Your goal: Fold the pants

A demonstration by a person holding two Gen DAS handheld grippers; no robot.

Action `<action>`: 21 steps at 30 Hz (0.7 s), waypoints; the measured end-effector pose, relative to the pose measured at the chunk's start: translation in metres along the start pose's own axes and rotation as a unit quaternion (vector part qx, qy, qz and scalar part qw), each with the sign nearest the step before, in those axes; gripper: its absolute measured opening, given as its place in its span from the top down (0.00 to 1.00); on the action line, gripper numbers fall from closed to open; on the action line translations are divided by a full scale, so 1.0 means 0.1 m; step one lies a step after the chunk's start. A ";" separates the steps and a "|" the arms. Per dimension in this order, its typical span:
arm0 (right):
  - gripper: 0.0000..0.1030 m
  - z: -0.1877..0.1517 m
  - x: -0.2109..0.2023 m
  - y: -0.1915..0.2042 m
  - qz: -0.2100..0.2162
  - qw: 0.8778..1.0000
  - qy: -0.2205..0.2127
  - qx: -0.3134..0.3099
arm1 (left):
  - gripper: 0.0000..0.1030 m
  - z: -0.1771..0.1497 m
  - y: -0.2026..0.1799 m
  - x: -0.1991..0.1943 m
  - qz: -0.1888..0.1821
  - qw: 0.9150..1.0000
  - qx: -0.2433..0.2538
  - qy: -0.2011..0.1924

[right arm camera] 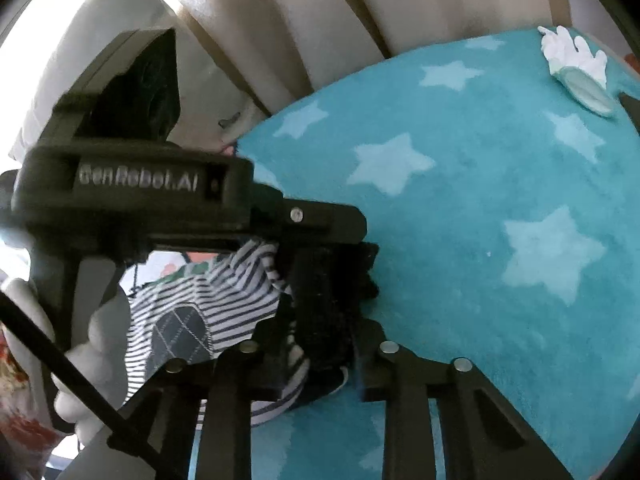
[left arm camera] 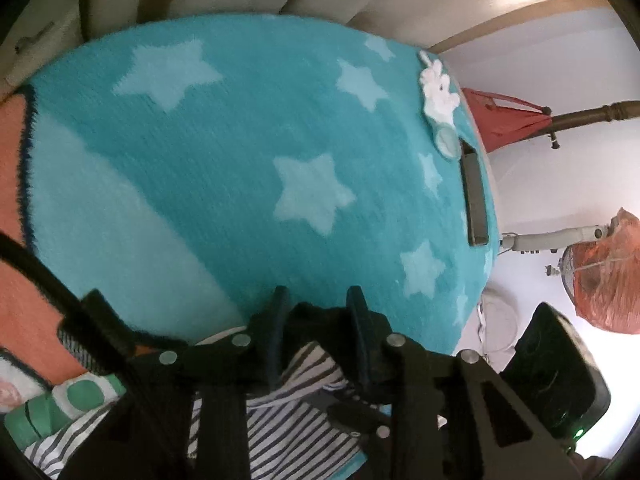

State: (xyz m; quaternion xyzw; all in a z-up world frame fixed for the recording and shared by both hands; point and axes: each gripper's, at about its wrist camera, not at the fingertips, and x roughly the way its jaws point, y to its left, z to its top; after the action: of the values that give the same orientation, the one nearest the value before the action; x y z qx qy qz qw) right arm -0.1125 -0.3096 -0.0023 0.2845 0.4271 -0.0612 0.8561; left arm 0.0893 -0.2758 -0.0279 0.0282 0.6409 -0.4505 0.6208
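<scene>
The pants are small, white with dark stripes, with a dark band at one edge. My left gripper is shut on that dark edge, held above a teal blanket with pale stars. In the right wrist view the pants hang bunched, with a dark quilted patch showing. My right gripper is shut on the dark edge too. The left gripper's body sits close at the left of that view, pinching the same cloth.
A white and pale-blue toy lies at the blanket's far edge, also in the right wrist view. A grey slab lies next to it. Beige cushions rise behind the blanket. A red bag and a fan stand beyond.
</scene>
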 end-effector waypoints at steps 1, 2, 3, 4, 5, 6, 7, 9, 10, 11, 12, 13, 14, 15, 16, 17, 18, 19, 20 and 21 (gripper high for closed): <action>0.78 0.01 -0.03 0.03 -0.002 1.000 -0.003 -0.004 | 0.74 -0.02 0.00 -0.07 -0.007 1.000 -0.002 -0.009; 0.78 0.01 -0.06 0.08 -0.004 1.000 -0.007 -0.009 | 0.74 -0.02 0.00 -0.10 -0.011 1.000 -0.005 -0.016; 0.78 0.02 -0.09 0.12 -0.005 1.000 -0.010 -0.013 | 0.74 -0.05 0.01 -0.19 -0.018 0.999 -0.009 -0.027; 0.78 0.03 -0.13 0.17 -0.004 1.000 -0.013 -0.018 | 0.74 -0.07 0.01 -0.25 -0.023 0.999 -0.010 -0.034; 0.78 0.04 -0.16 0.23 -0.002 1.000 -0.016 -0.022 | 0.74 -0.09 0.03 -0.31 -0.030 0.999 -0.013 -0.043; 0.78 0.05 -0.19 0.30 0.000 0.999 -0.018 -0.028 | 0.74 -0.12 0.05 -0.39 -0.038 0.998 -0.017 -0.052; 0.78 0.06 -0.21 0.36 0.002 0.999 -0.020 -0.035 | 0.74 -0.16 0.08 -0.47 -0.046 0.997 -0.023 -0.061; 0.78 0.06 -0.25 0.51 0.006 0.998 -0.021 -0.053 | 0.74 -0.25 0.15 -0.62 -0.058 0.995 -0.032 -0.079; 0.78 0.04 -0.26 0.59 0.007 0.998 -0.021 -0.061 | 0.74 -0.30 0.20 -0.71 -0.063 0.993 -0.038 -0.089; 0.78 0.03 -0.25 0.67 0.009 0.997 -0.020 -0.068 | 0.74 -0.35 0.25 -0.78 -0.066 0.992 -0.043 -0.097; 0.78 0.02 -0.25 0.76 0.012 0.997 -0.018 -0.075 | 0.74 -0.43 0.32 -0.87 -0.068 0.991 -0.051 -0.108; 0.78 0.00 -0.23 0.84 0.014 0.996 -0.015 -0.083 | 0.74 -0.48 0.38 -0.93 -0.069 0.989 -0.057 -0.115; 0.78 -0.01 -0.21 0.90 0.016 0.996 -0.012 -0.090 | 0.74 -0.55 0.44 -0.99 -0.070 0.988 -0.066 -0.124; 0.78 -0.04 -0.18 1.00 0.020 0.995 -0.008 -0.100 | 0.74 -0.64 0.53 -1.06 -0.072 0.985 -0.078 -0.134; 0.78 -0.06 -0.15 1.08 0.021 0.994 -0.005 -0.107 | 0.74 -0.72 0.60 -1.12 -0.074 0.983 -0.088 -0.143; 0.78 -0.10 -0.14 1.15 0.023 0.993 -0.001 -0.113 | 0.74 -0.77 0.65 -1.16 -0.076 0.981 -0.095 -0.149; 0.78 -0.13 -0.10 1.24 0.025 0.992 0.003 -0.121 | 0.74 -0.84 0.74 -1.21 -0.080 0.979 -0.105 -0.156; 0.78 -0.15 -0.07 1.30 0.027 0.992 0.007 -0.126 | 0.74 -0.89 0.79 -1.24 -0.082 0.977 -0.112 -0.161; 0.78 -0.16 -0.02 1.35 0.028 0.991 0.010 -0.131 | 0.74 -0.93 0.86 -1.27 -0.082 0.976 -0.118 -0.165; 0.78 -0.19 0.01 1.40 0.029 0.990 0.013 -0.138 | 0.74 -0.97 0.92 -1.30 -0.081 0.975 -0.124 -0.168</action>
State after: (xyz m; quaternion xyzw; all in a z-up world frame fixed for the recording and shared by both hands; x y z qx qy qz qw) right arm -0.0762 -0.1825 0.0489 0.1767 0.4346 0.0265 0.8827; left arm 0.0983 -0.0940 0.0116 -0.1770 0.5787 -0.4142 0.6799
